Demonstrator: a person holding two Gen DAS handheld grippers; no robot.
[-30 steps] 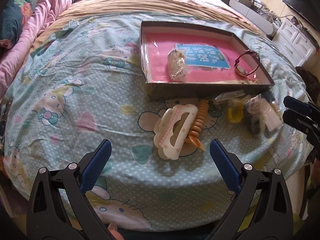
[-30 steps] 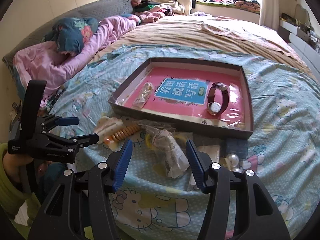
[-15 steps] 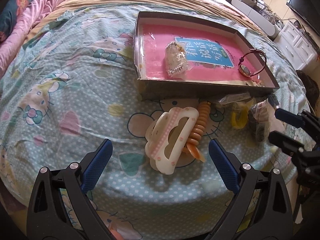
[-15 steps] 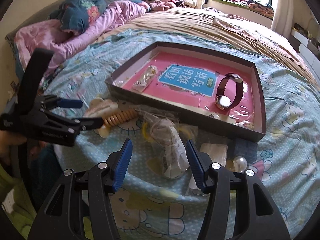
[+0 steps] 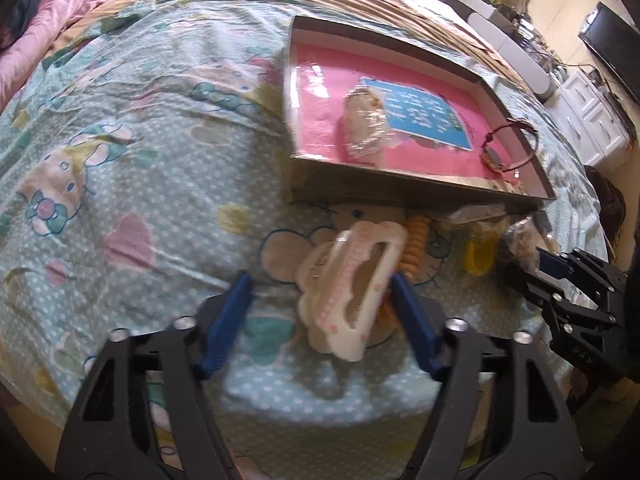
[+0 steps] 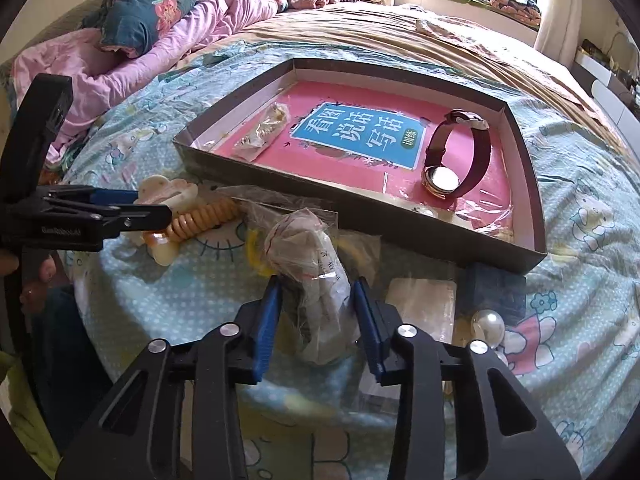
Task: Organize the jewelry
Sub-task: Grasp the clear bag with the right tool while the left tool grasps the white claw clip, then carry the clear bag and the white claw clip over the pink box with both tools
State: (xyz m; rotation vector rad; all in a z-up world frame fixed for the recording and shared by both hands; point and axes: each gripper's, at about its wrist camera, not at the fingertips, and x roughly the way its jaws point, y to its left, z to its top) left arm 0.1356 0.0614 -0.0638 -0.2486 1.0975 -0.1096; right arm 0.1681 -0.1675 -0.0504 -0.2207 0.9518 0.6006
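Left gripper [image 5: 320,312] had just been closing, its blue fingers [image 5: 412,320] around the cream hair claw clip [image 5: 352,292]; the right-hand finger touched the clip's edge, the other finger stood clear of it with a gap, so no full grip yet. Clip lay tilted on the bedsheet [image 5: 120,200] just in front of the shallow box [image 5: 400,192], with an orange spiral hair tie [image 5: 416,248] right beside it. Right gripper [image 6: 316,320] had just been closing too, its fingers [image 6: 268,320] pressed on both sides of a clear plastic bag of jewelry [image 6: 316,280] lying on the bed near the box's front wall. Inside the box [image 6: 400,224], on a pink book cover: a wristwatch with a dark red strap [image 6: 452,160] to the right and a small bagged item [image 6: 264,132] to the left. A pearl bead [image 6: 488,328] and a flat white packet [image 6: 424,304] sat on the sheet right of the right gripper. Yellow ring-like piece [image 5: 480,256] was near the bag. Left-wrist view was motion-blurred.
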